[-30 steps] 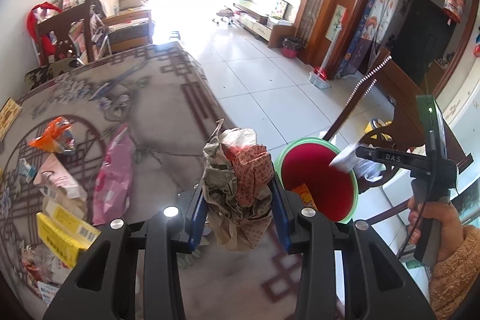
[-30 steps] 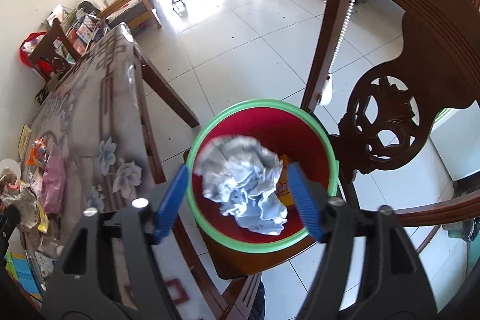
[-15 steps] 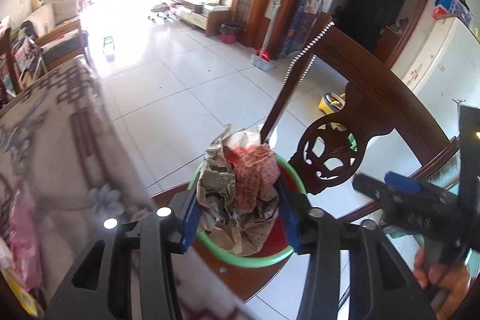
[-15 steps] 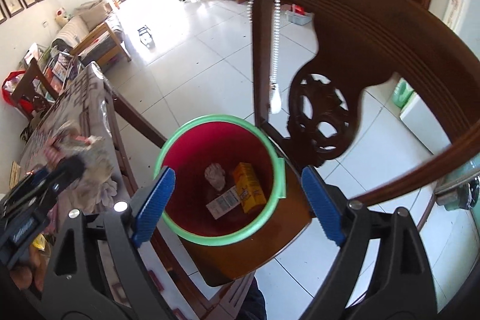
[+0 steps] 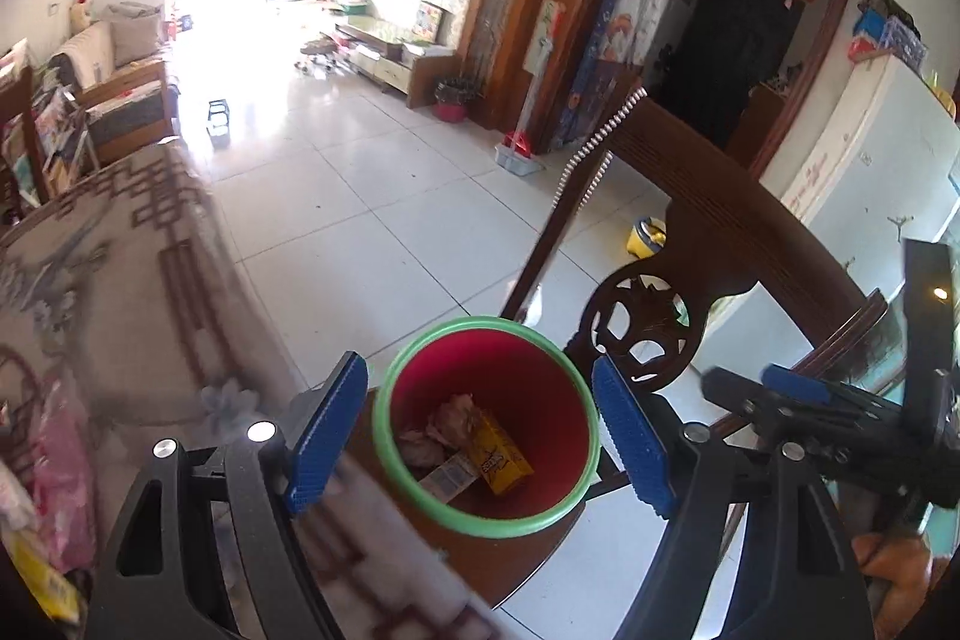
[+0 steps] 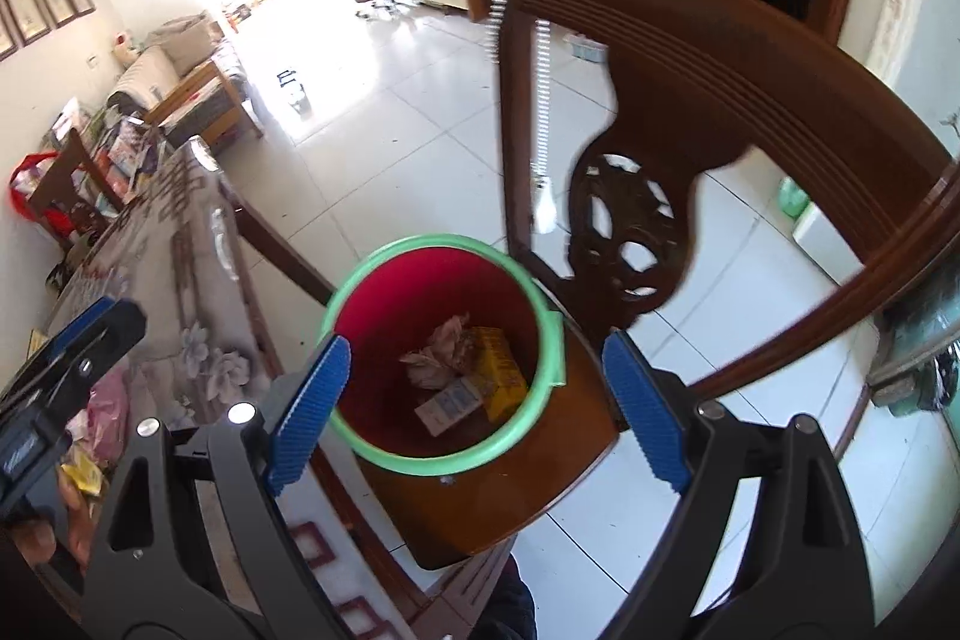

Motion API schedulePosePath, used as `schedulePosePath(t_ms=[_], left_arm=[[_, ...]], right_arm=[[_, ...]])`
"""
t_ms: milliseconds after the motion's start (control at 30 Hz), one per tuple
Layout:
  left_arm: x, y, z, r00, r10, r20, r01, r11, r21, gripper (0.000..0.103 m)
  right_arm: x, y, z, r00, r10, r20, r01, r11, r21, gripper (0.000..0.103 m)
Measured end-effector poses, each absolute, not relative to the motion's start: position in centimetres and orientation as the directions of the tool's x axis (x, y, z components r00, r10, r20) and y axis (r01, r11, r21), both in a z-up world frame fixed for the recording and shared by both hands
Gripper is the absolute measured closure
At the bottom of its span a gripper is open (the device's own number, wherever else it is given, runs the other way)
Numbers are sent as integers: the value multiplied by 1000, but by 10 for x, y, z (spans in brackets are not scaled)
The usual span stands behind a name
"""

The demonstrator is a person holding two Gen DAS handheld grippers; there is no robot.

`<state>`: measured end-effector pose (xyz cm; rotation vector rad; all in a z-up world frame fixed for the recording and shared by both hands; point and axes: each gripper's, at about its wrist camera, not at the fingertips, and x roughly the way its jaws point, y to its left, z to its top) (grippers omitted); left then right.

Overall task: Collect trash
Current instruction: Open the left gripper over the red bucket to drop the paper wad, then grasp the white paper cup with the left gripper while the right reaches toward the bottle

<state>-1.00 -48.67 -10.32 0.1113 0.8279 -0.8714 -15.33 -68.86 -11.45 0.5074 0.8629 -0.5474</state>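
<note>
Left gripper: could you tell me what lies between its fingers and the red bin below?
Nothing: in the left wrist view the left gripper, just opened, hangs empty above the red bin.

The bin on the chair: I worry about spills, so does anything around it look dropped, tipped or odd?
Nothing stands out. The bin stands upright on the chair seat, with the crumpled paper and yellow carton inside it. No trash shows on the floor nearby.

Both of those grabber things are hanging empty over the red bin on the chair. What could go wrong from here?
1. The bin stands on a chair, not the floor; a knock from either tool could tip it off.
2. The left tool and right tool crowd the same spot and may collide.
3. Wrappers remain on the table; swinging back could sweep them off.
</note>
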Motion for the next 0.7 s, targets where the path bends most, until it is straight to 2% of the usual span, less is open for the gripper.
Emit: schedulePosePath(t_ms=[167,300,533,700], left_arm=[[-13,-408,-90,460,-587,-666,618,750,-235,29],[-14,-334,-84,553,-500,-667,482,845,-234,29],[-25,-210,-95,653,-268,-709,187,964,-191,28],[-42,-140,-118,639,-112,-761,47,993,-106,28]], right_arm=[[-107,-642,-104,589,-150,-794,503,838,214,17],[-70,-592,-95,621,-67,-781,377,899,223,15],[-25,-496,-85,625,92,-775,146,962,231,13],[-14,-428,-89,583,195,-789,-6,972,236,13]])
